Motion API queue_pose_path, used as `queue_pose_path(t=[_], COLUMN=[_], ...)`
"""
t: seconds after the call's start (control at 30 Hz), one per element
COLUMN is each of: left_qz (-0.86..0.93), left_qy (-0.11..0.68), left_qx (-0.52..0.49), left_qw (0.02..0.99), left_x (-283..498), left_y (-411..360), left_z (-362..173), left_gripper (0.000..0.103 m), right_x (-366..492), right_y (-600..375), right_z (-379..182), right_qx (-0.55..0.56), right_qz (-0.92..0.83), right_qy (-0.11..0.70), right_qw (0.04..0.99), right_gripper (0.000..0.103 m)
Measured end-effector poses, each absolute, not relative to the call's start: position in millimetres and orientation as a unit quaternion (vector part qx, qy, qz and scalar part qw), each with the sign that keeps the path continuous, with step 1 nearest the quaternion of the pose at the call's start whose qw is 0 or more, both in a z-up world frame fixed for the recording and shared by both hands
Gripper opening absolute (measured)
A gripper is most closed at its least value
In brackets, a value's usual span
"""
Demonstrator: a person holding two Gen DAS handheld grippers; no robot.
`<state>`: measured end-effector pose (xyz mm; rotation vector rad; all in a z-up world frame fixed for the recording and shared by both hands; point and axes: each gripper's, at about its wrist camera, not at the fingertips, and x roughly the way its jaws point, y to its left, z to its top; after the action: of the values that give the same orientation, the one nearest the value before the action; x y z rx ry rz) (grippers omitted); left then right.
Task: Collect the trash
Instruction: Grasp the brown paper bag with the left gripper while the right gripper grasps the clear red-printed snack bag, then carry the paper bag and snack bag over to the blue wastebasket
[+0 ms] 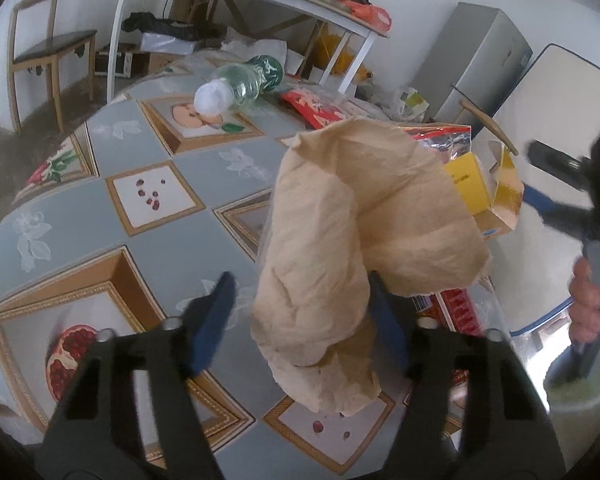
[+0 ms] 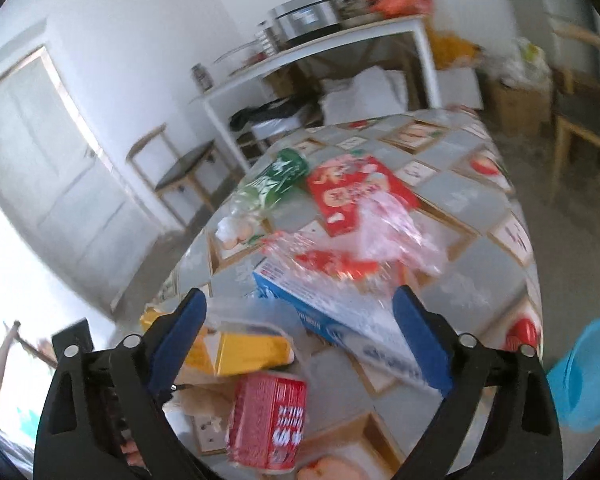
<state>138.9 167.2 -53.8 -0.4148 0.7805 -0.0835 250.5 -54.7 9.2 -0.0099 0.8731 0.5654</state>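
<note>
Here, crumpled beige paper towel (image 1: 364,248)

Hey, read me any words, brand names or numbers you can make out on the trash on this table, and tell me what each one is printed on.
None reads as a whole word.
Red carton: bold white characters, too blurred.
Blue and white box: lettering along its side, smeared.
Red packet: large pale characters, illegible.
Bottle: white marks on its green label, too small.
Yellow box: small dark print, unreadable.
</note>
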Motion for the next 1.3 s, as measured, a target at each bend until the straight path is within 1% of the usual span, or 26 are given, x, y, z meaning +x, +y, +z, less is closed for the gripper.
queue_pose_path(t=[0.03,0.1,0.17,0.2,0.23,0.27,0.3,0.37,0.43,0.47,0.53,0.6,0.73,0.97,1.3], left_qz=[-0.043,-0.043,-0.044,-0.046,-0.05,-0.052,-0.053,-0.054,-0.057,-0.057,-0.058,-0.06,-0.061,-0.058,-0.072], left_qy=[0.38,0.383,0.385,0.386,0.388,0.39,0.39,0.391,0.387,0.385,0.376,0.366,0.341,0.285,0.212], left_qx=[-0.203,-0.202,-0.2,-0.202,-0.205,-0.208,-0.209,-0.208,-0.207,-0.206,-0.205,-0.203,-0.198,-0.217,-0.23], left_qw=[0.901,0.901,0.9,0.899,0.897,0.896,0.895,0.895,0.897,0.898,0.902,0.906,0.917,0.932,0.947], left_x=[137.8,134.3,131.9,131.2,130.0,129.5,127.4,125.1,122.9,122.3,118.3,114.1,103.3,85.1,64.0], left_y=[168.8,169.9,171.9,173.2,174.5,175.8,176.3,177.5,177.8,177.2,176.9,175.9,175.7,187.8,190.3], left_z=[-55.6,-56.8,-56.7,-57.0,-57.8,-58.3,-59.0,-59.6,-57.8,-56.5,-52.4,-46.8,-29.8,7.5,66.2], left_gripper=[0.048,0.042,0.036,0.03,0.024,0.021,0.016,0.01,0.005,0.005,0.002,0.002,0.002,0.001,0.001], right_x=[256.4,265.1,274.4,277.7,280.9,283.7,286.1,287.9,287.2,286.8,285.0,282.0,275.5,259.7,208.7], right_y=[-47.0,-38.4,-28.6,-24.2,-20.0,-16.9,-13.5,-10.5,-9.5,-9.8,-10.9,-13.9,-22.0,-45.4,-91.9], right_z=[7.4,3.9,-1.8,-4.6,-7.8,-11.1,-14.6,-18.9,-17.8,-16.8,-11.6,-2.2,23.3,72.3,131.2], right_qx=[-0.024,-0.043,-0.067,-0.08,-0.094,-0.104,-0.115,-0.132,-0.136,-0.138,-0.139,-0.134,-0.118,-0.06,-0.018], right_qz=[0.279,0.291,0.3,0.301,0.3,0.302,0.301,0.294,0.295,0.295,0.292,0.293,0.296,0.314,0.32], right_qy=[0.417,0.422,0.432,0.434,0.438,0.443,0.448,0.45,0.445,0.441,0.429,0.413,0.377,0.316,0.229], right_qw=[0.865,0.858,0.848,0.845,0.842,0.838,0.834,0.833,0.834,0.837,0.843,0.852,0.87,0.894,0.919], right_gripper=[0.081,0.078,0.071,0.068,0.061,0.053,0.048,0.032,0.026,0.02,0.014,0.011,0.009,0.008,0.007])
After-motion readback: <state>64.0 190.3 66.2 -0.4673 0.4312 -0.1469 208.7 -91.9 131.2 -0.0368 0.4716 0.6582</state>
